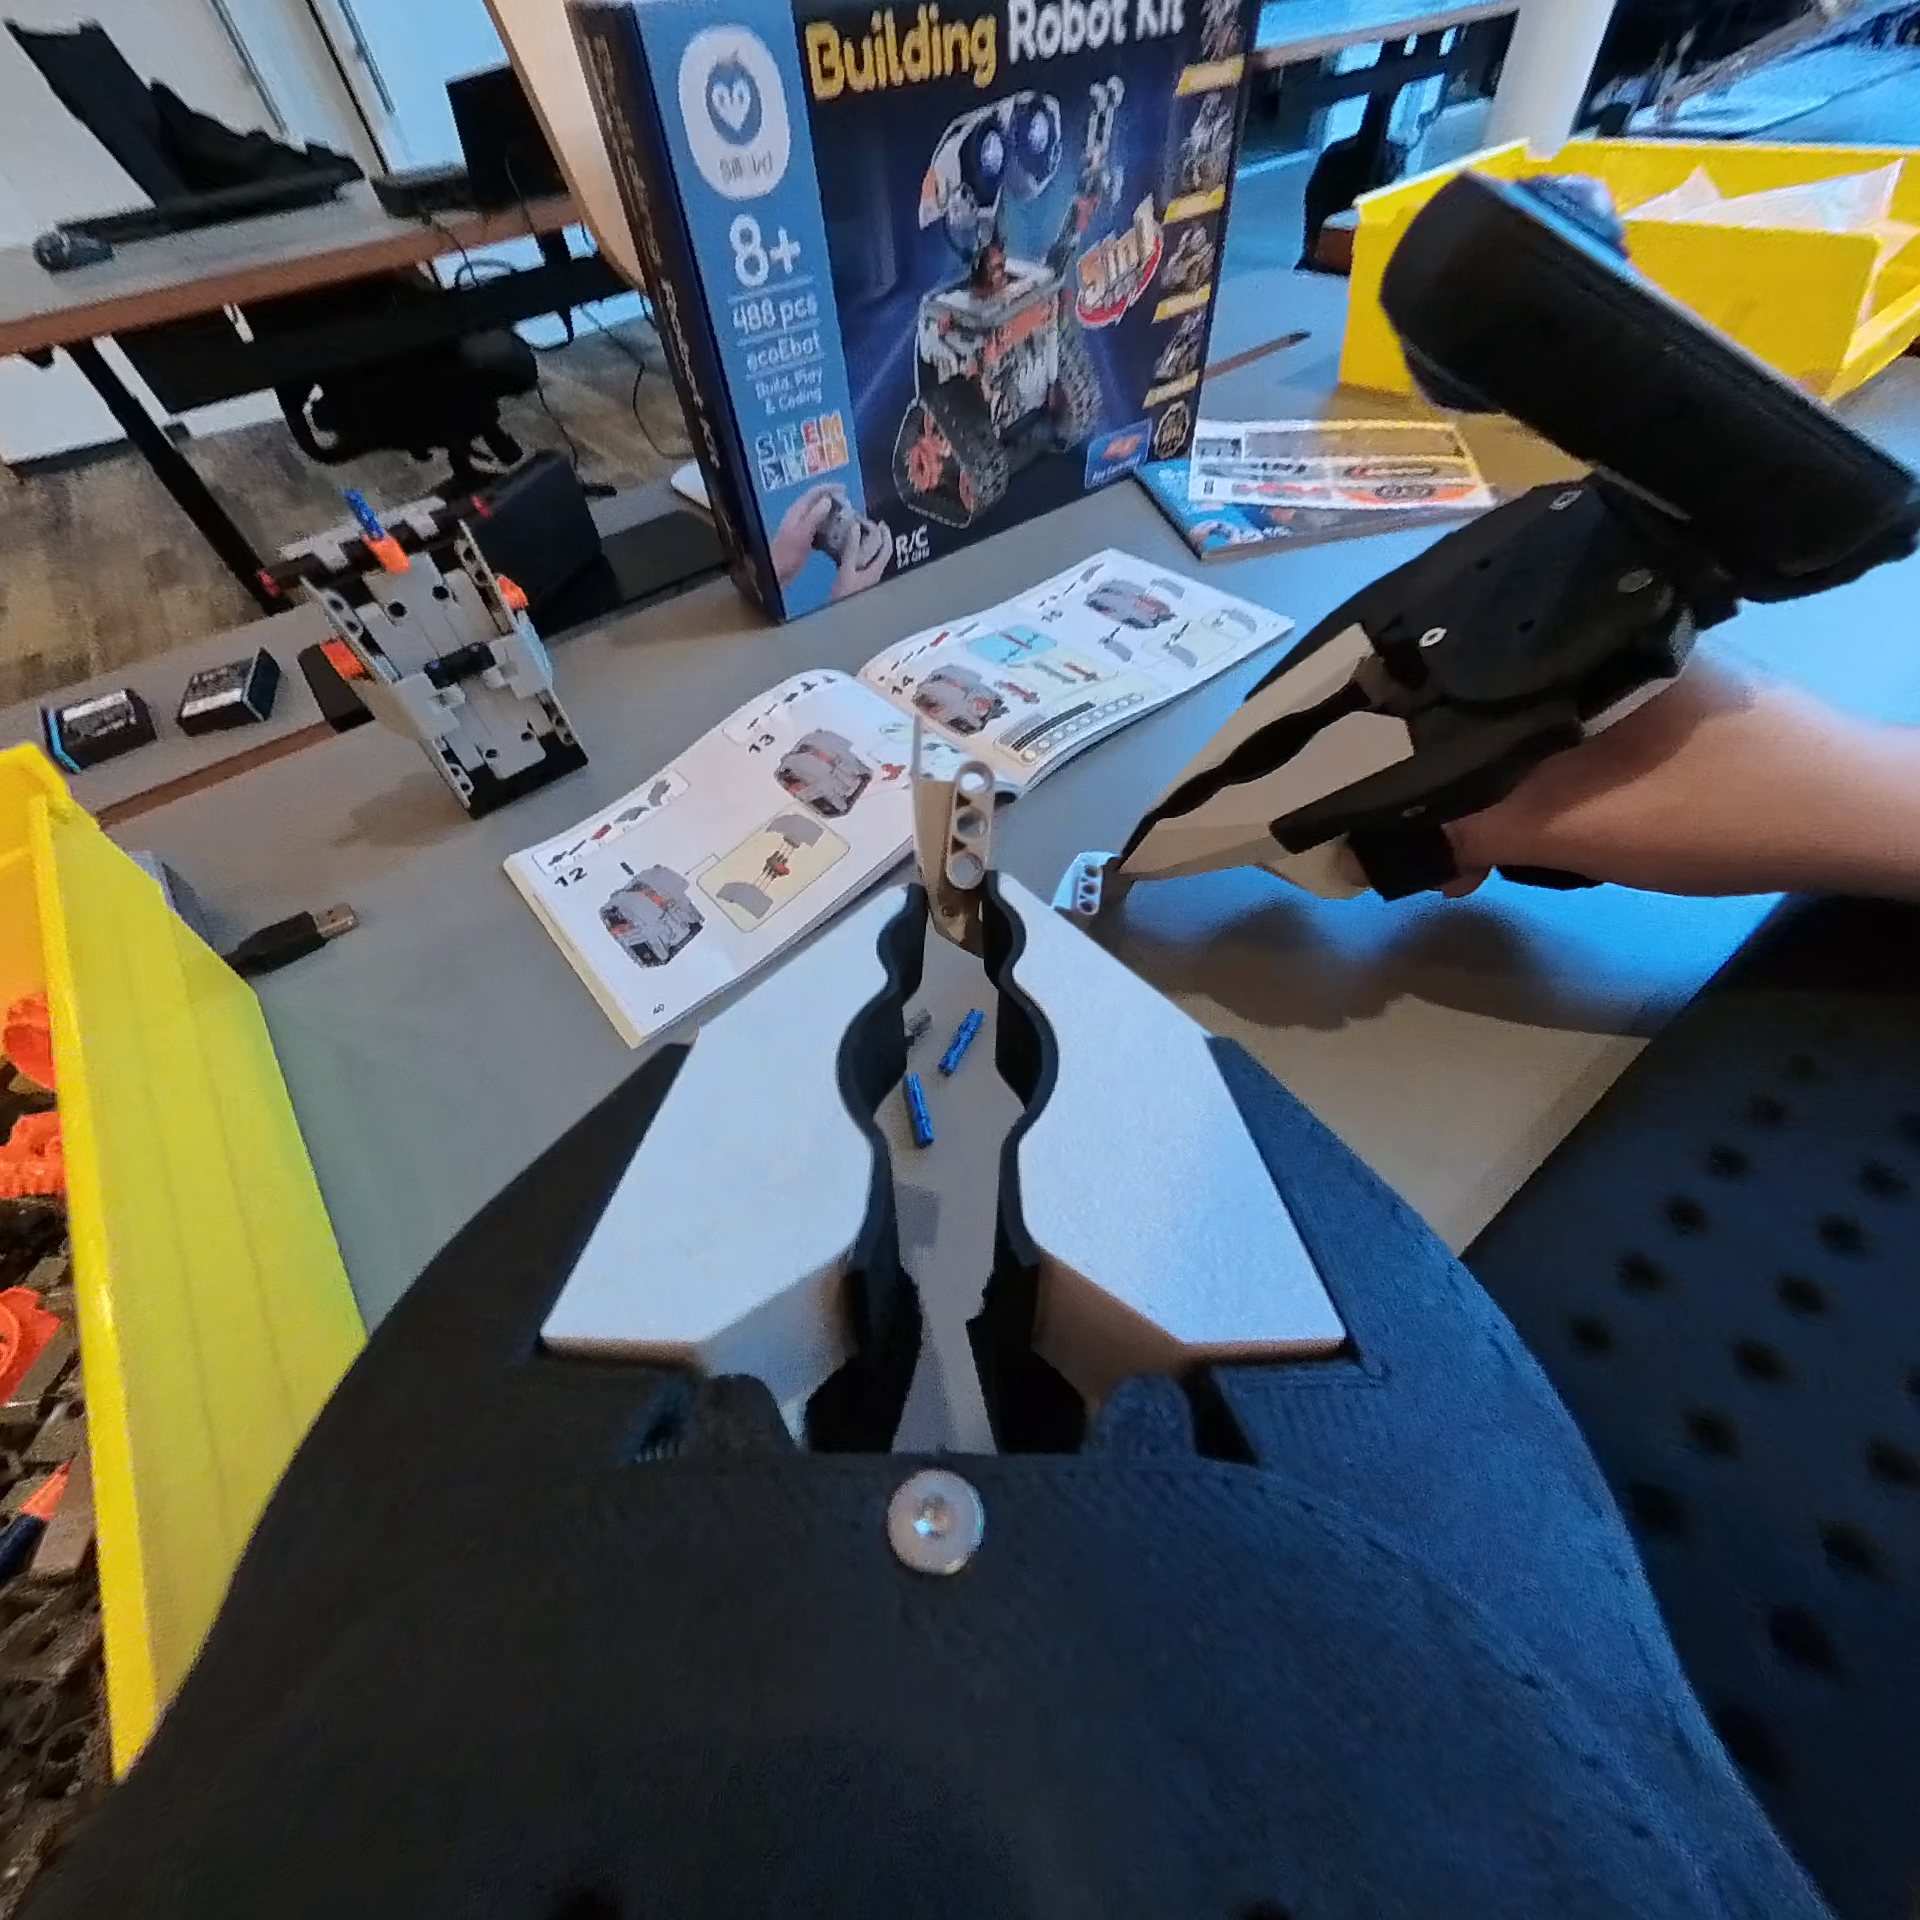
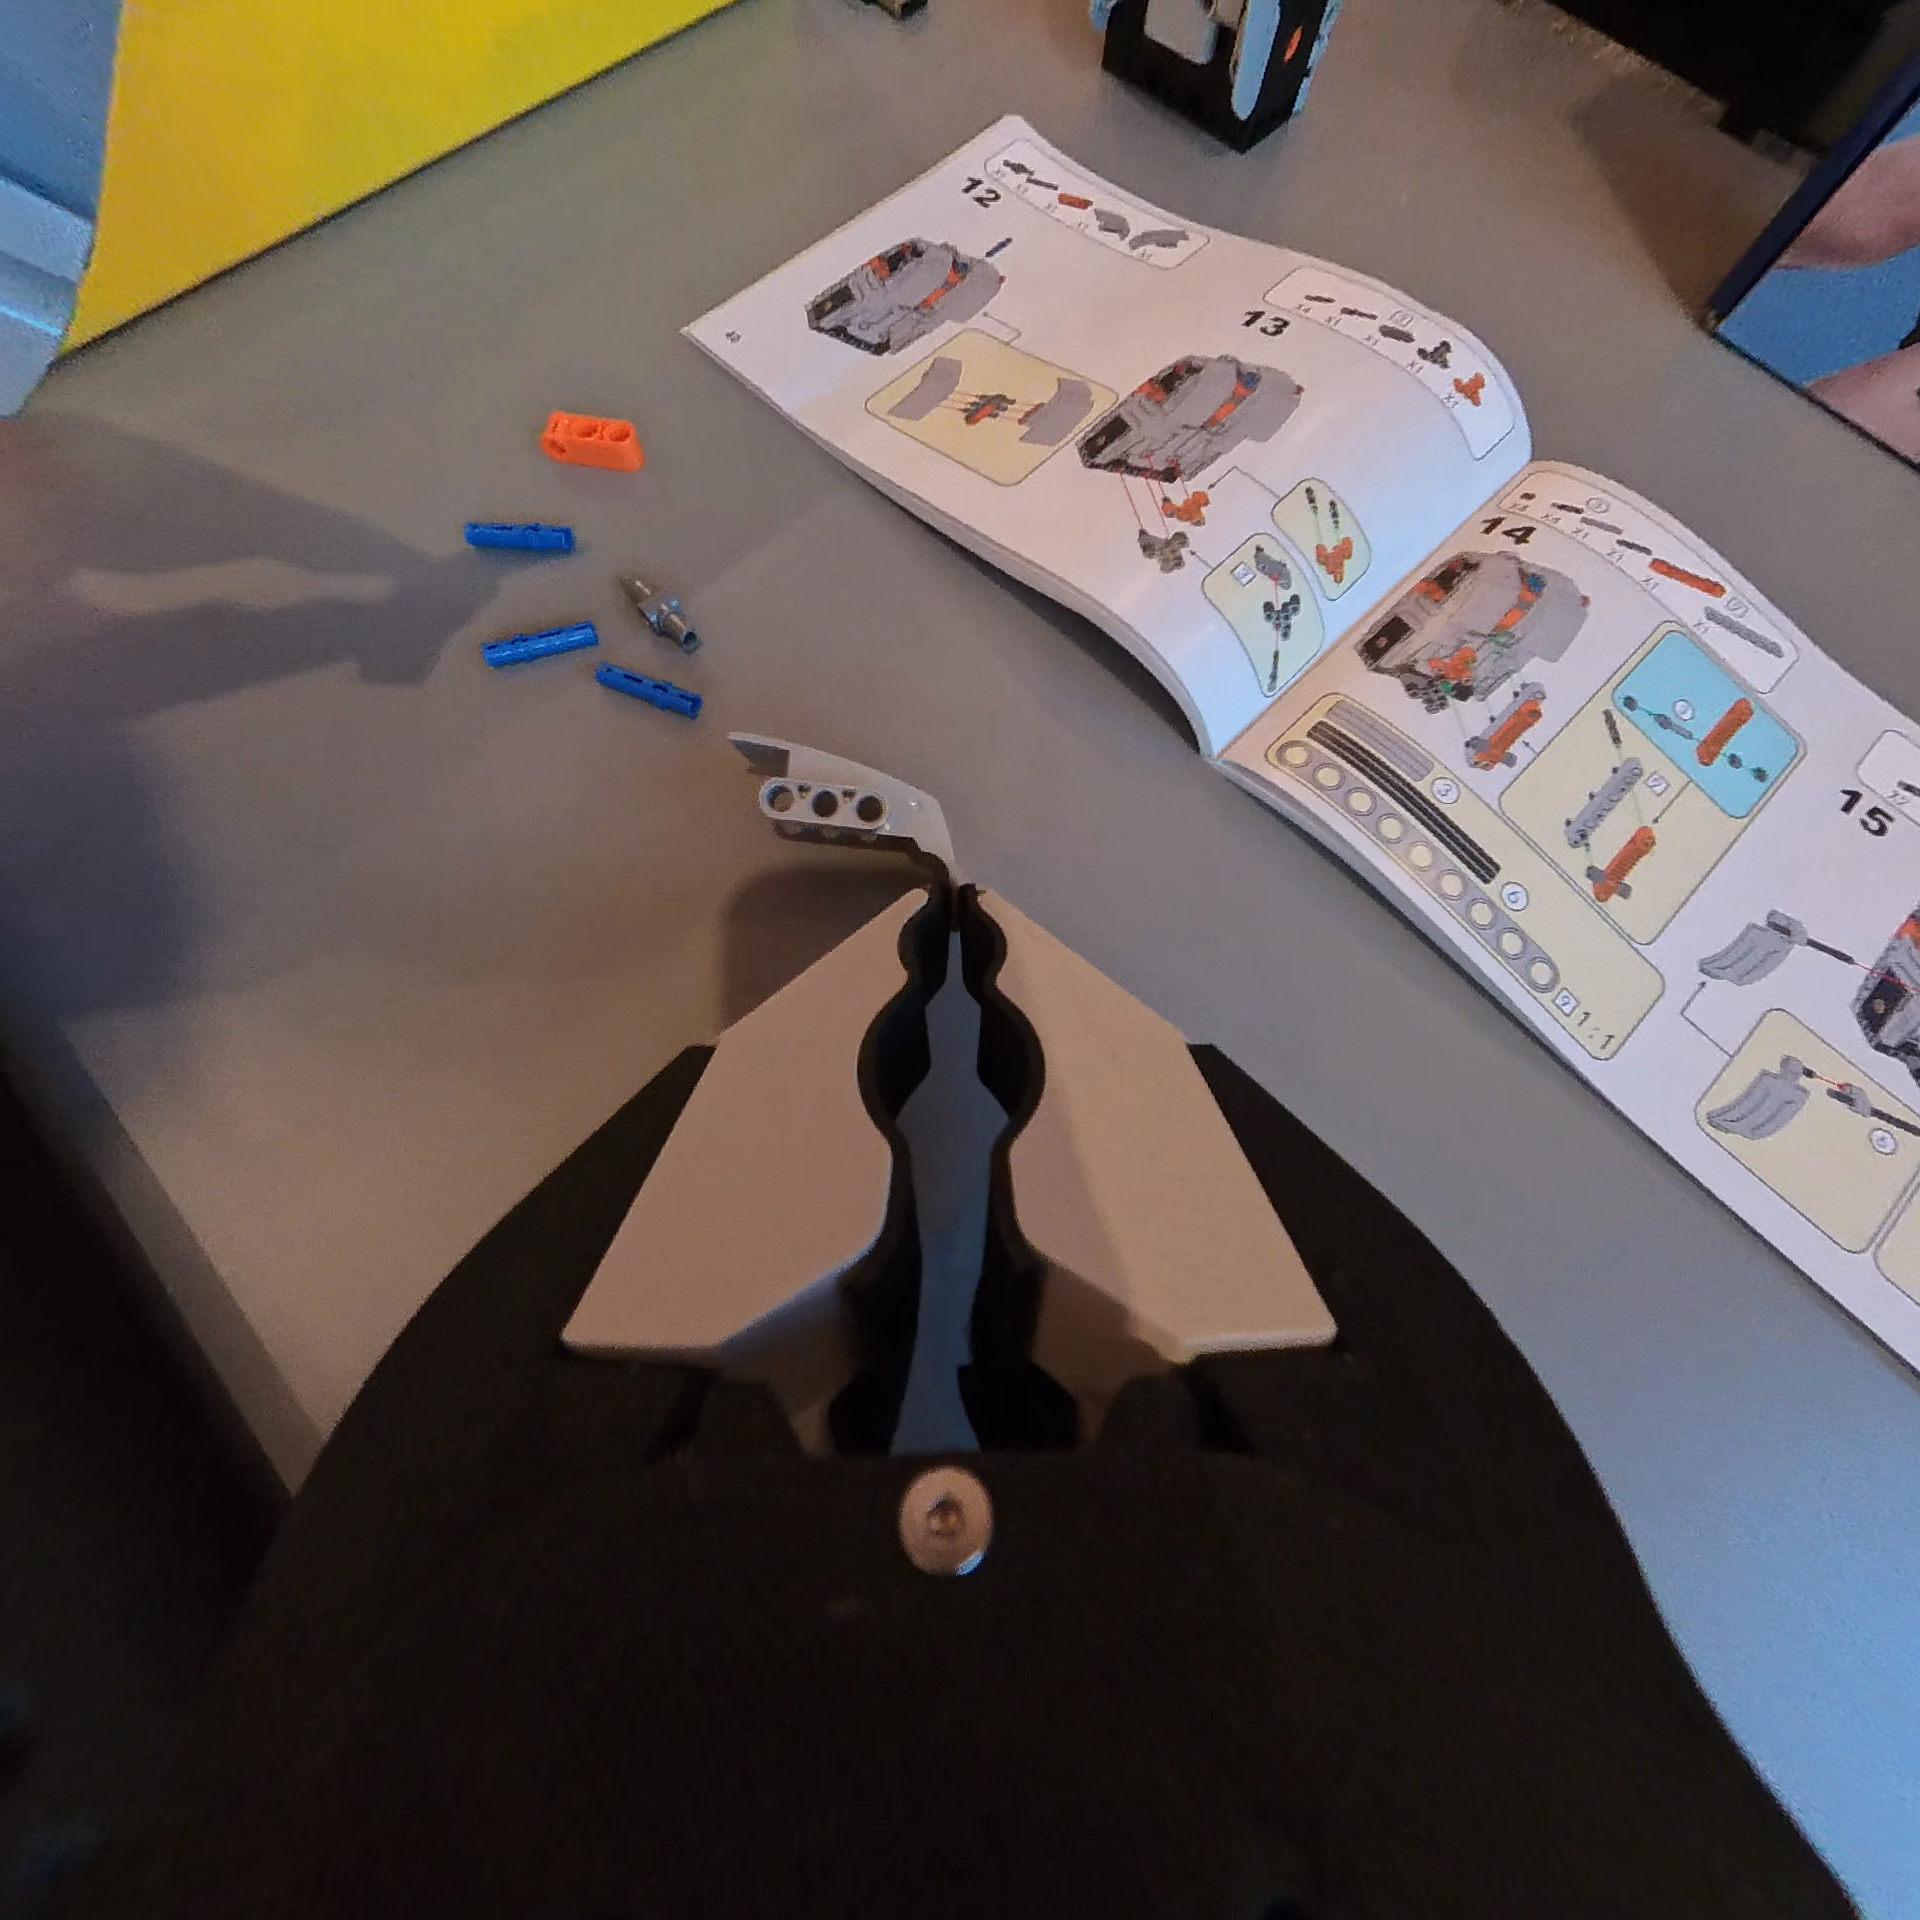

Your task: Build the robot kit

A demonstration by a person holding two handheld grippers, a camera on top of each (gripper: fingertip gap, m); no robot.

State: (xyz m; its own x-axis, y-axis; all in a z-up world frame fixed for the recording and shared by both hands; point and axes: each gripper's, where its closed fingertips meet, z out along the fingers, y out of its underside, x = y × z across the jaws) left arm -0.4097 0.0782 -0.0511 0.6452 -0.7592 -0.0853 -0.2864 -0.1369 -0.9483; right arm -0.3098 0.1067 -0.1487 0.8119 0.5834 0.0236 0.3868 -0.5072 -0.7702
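Gripping grey panel pcs, left hand-held gripper (image 1: 953,902) & right hand-held gripper (image 2: 954,894); blue pins (image 2: 520,537), booklet (image 2: 1351,582) nearby.

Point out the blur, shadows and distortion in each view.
Left wrist view: the right hand-held gripper is slightly motion-blurred, the kit box bows from wide-angle distortion. Right wrist view: sharp booklet, broad soft shadows left of the blue pins.

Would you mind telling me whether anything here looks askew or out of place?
Nothing looks damaged. Three blue pins, a grey axle pin and an orange beam lie scattered loose on the table, outside the yellow bin.
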